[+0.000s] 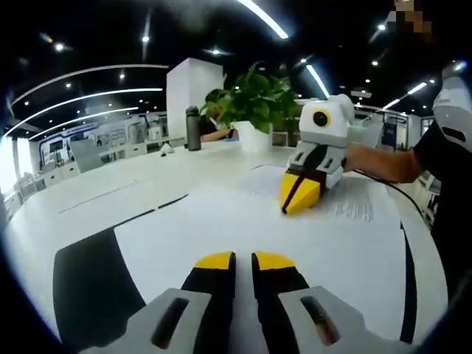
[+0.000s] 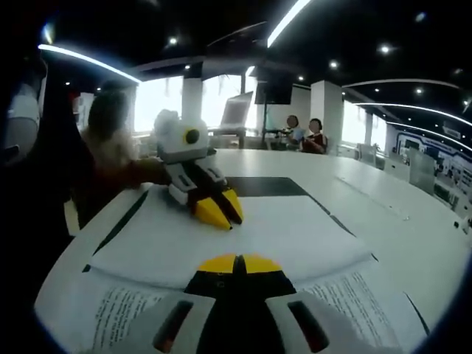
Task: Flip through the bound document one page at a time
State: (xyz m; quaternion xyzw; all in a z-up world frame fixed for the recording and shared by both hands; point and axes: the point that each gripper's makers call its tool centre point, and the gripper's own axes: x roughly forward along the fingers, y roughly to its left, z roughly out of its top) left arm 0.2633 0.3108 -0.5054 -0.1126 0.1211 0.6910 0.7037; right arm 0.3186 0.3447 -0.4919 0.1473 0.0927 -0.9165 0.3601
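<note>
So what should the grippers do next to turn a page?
Probably lift the right gripper to carry the sheet over. Its jaws look shut on the blank page, printed text showing beneath, while the left gripper rests shut on the document.

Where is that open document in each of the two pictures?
Left gripper view: the document spreads across the lower middle, under the right gripper.
Right gripper view: it fills the lower half, printed text at the bottom.
Shared landmark: the white table.
</note>
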